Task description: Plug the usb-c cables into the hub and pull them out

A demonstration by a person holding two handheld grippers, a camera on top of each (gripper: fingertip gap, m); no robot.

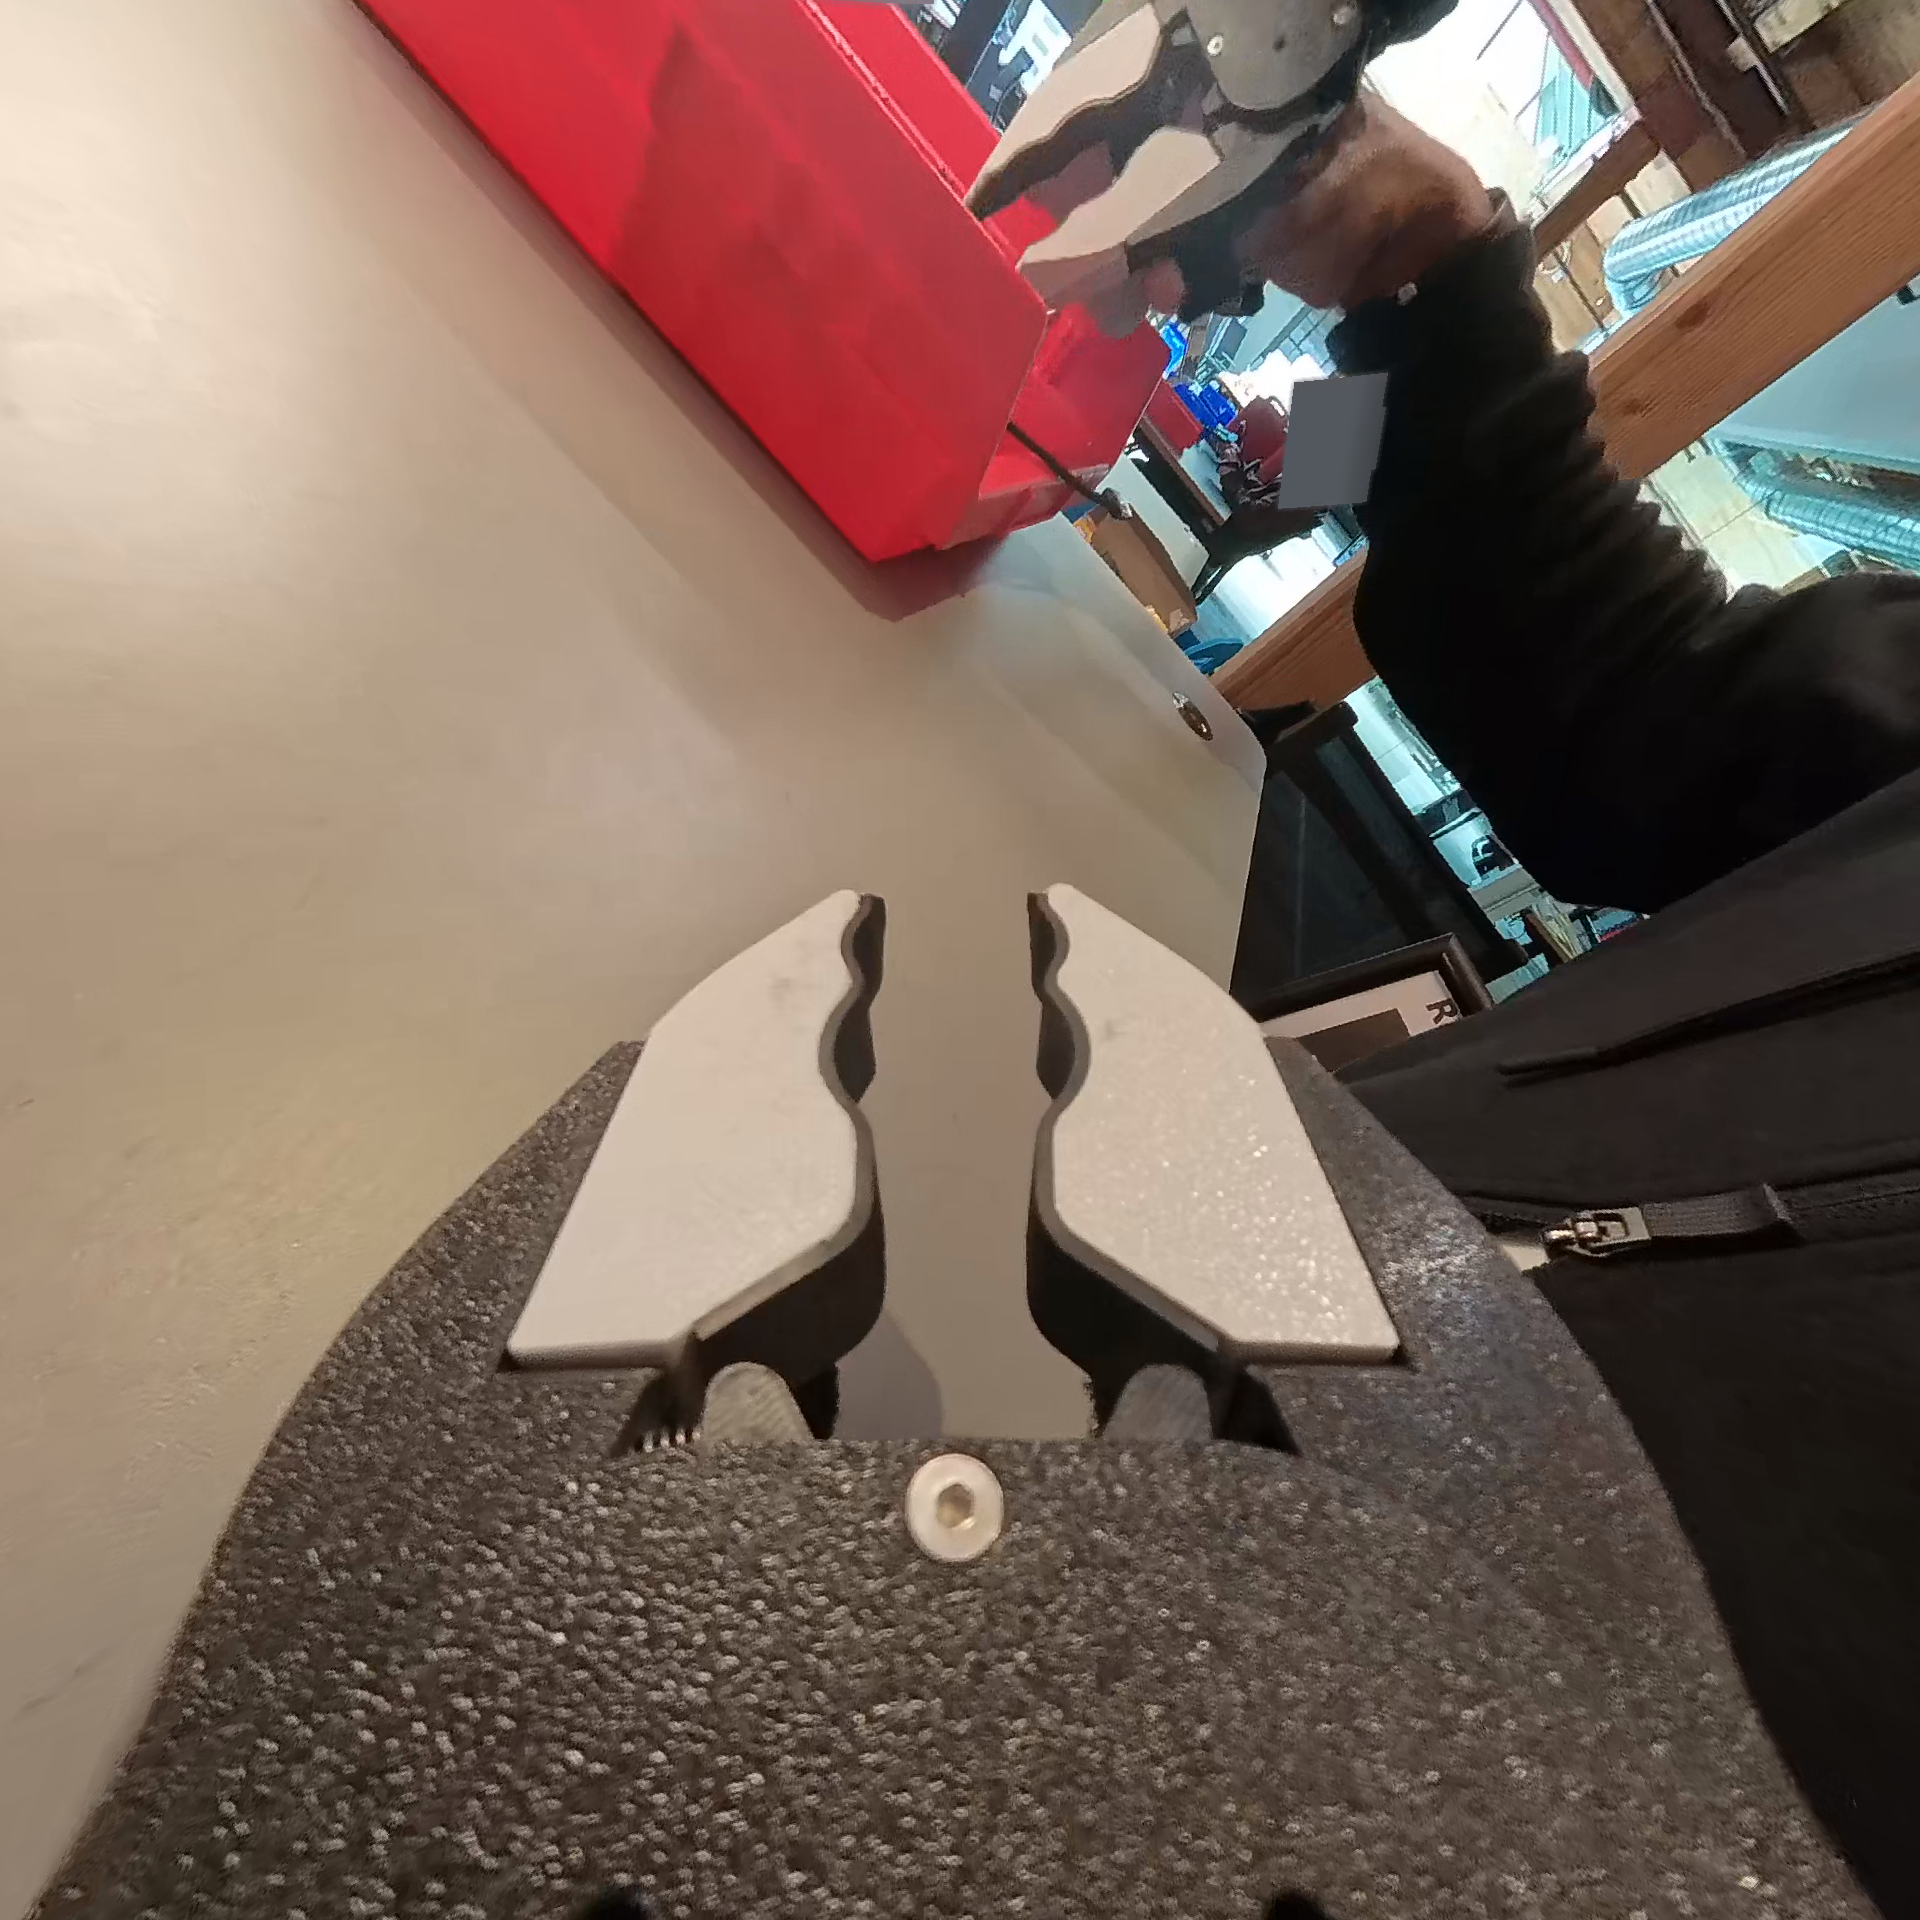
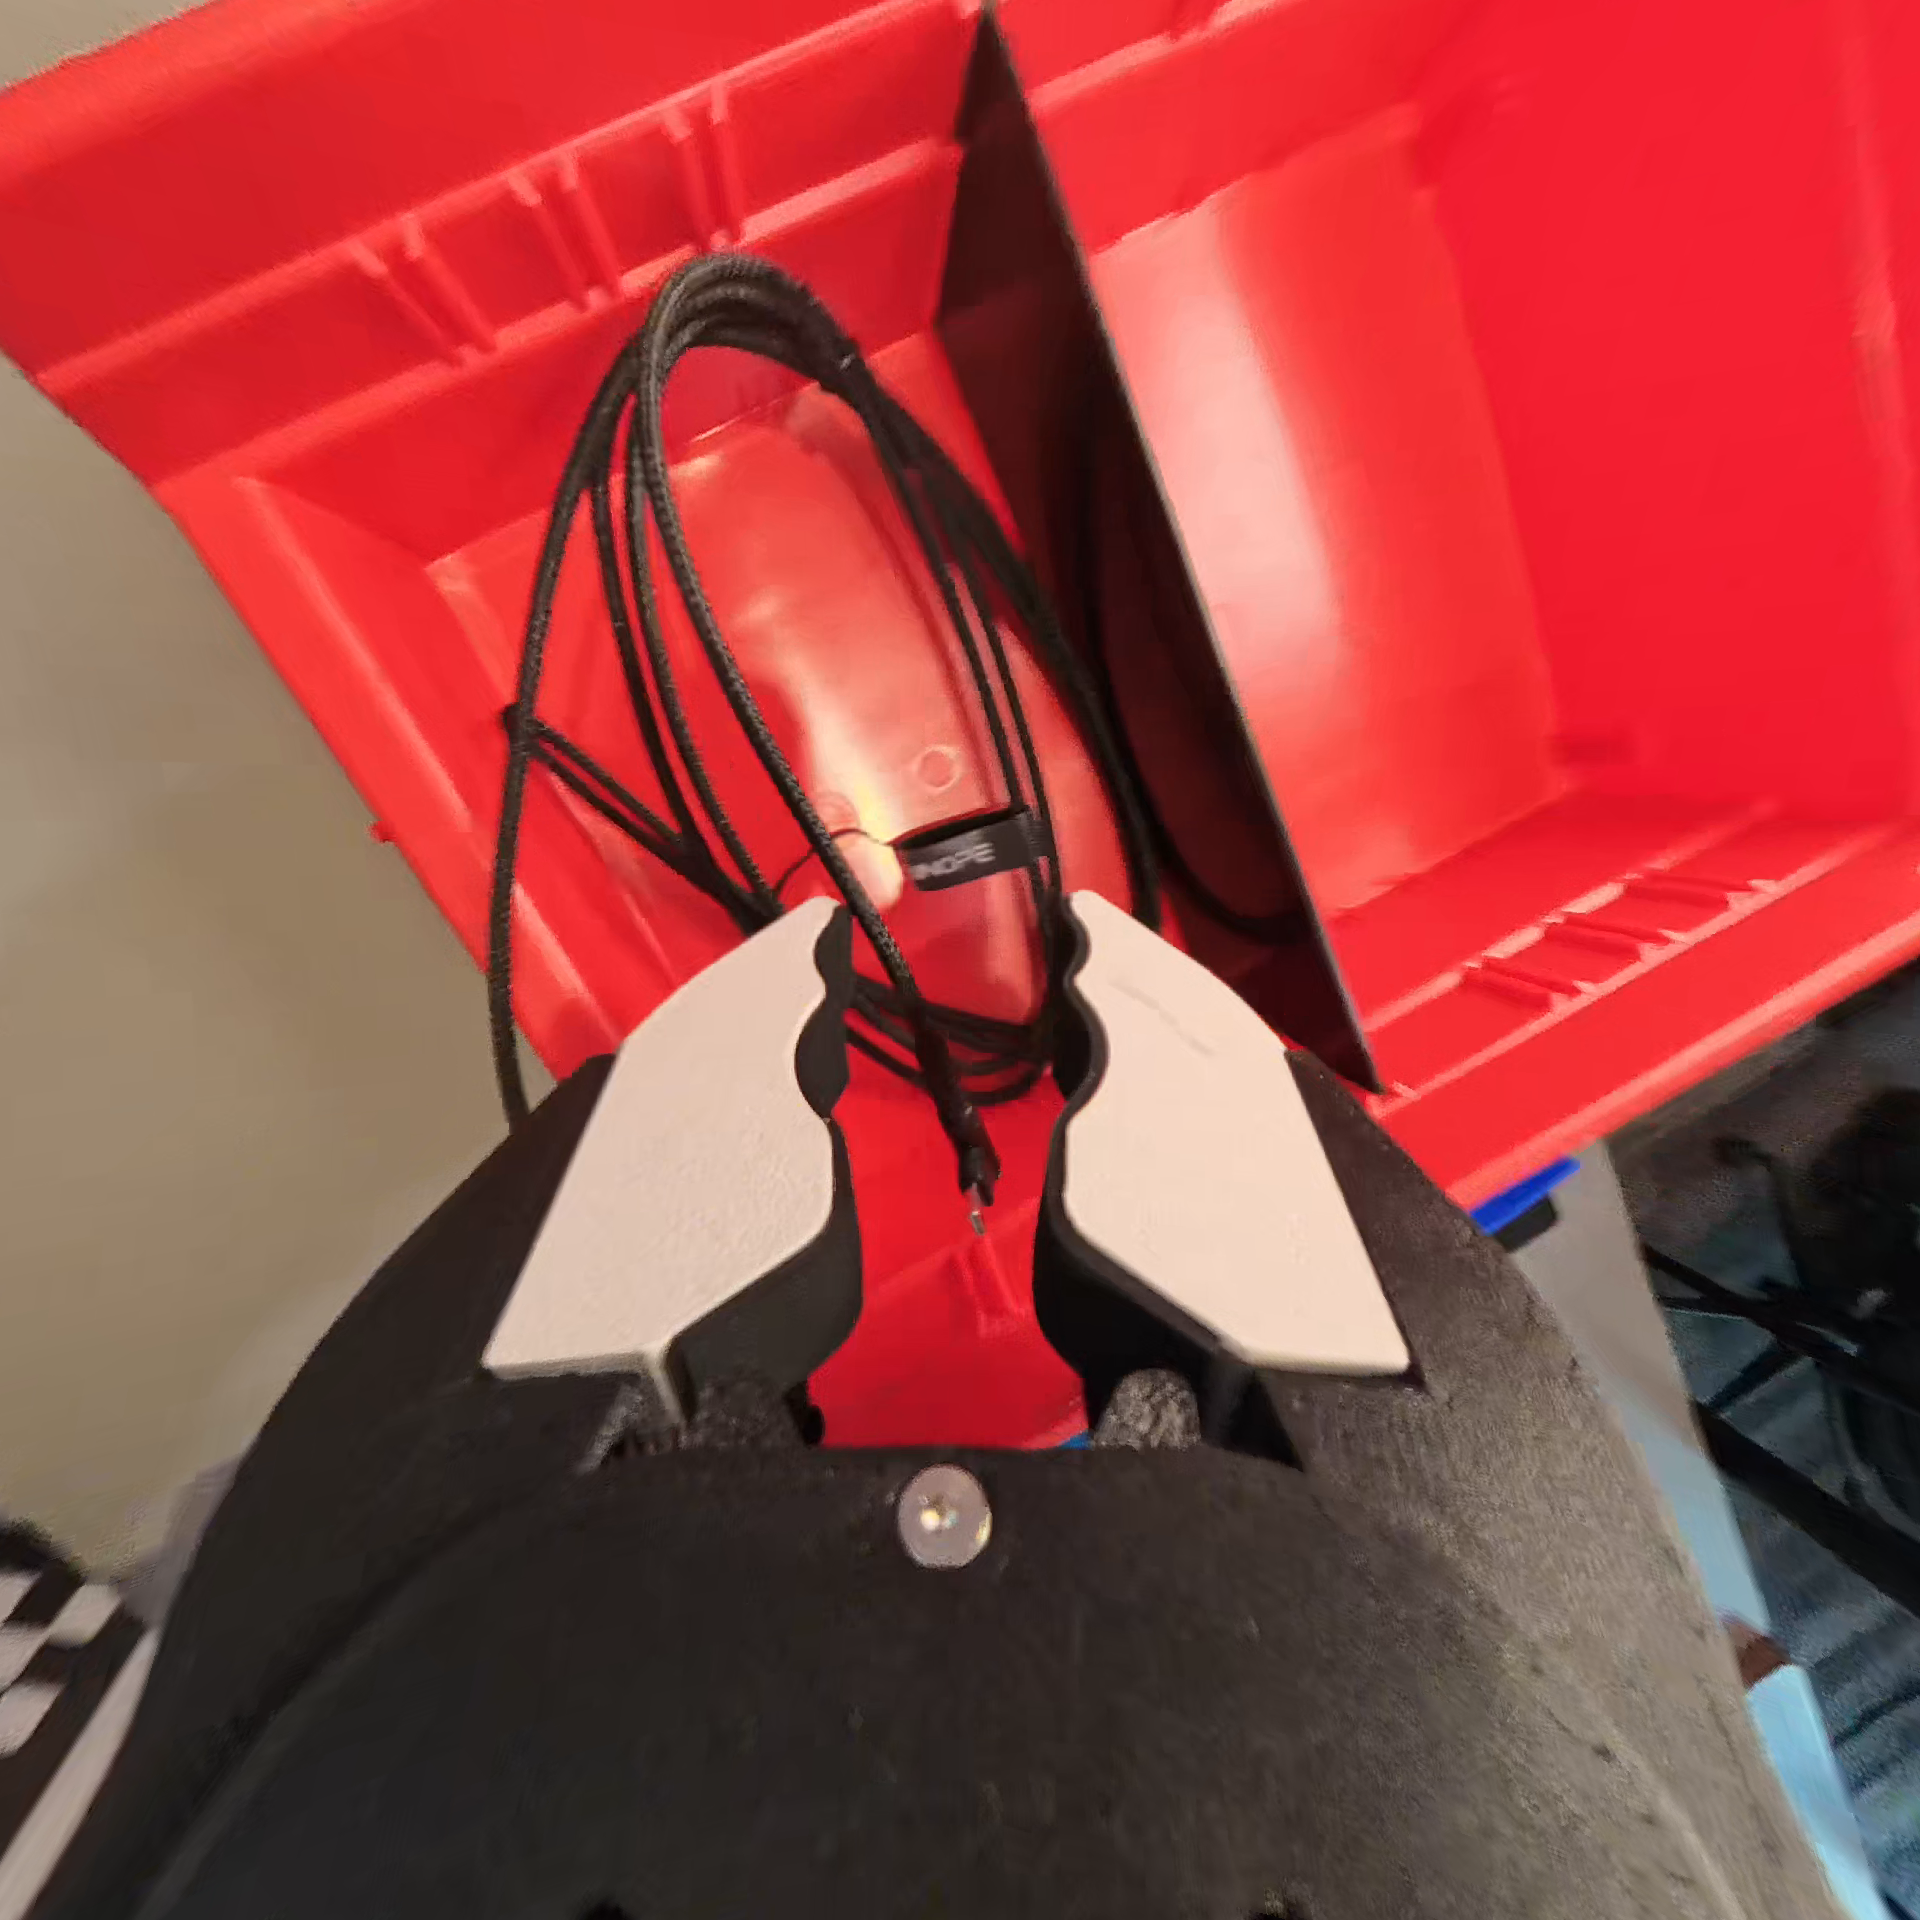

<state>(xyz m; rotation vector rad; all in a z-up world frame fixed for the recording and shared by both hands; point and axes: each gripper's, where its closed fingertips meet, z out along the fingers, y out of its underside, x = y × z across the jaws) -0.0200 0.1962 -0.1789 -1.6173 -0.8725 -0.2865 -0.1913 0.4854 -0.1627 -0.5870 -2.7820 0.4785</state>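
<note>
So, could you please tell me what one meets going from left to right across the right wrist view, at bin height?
Beige table → coiled black cable in the red bin → black divider → the bin's bare red compartment.

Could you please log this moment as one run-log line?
right gripper: jaws open over coiled black braided cable in red plastic bin | left gripper: jaws open, empty, over beige table
</note>
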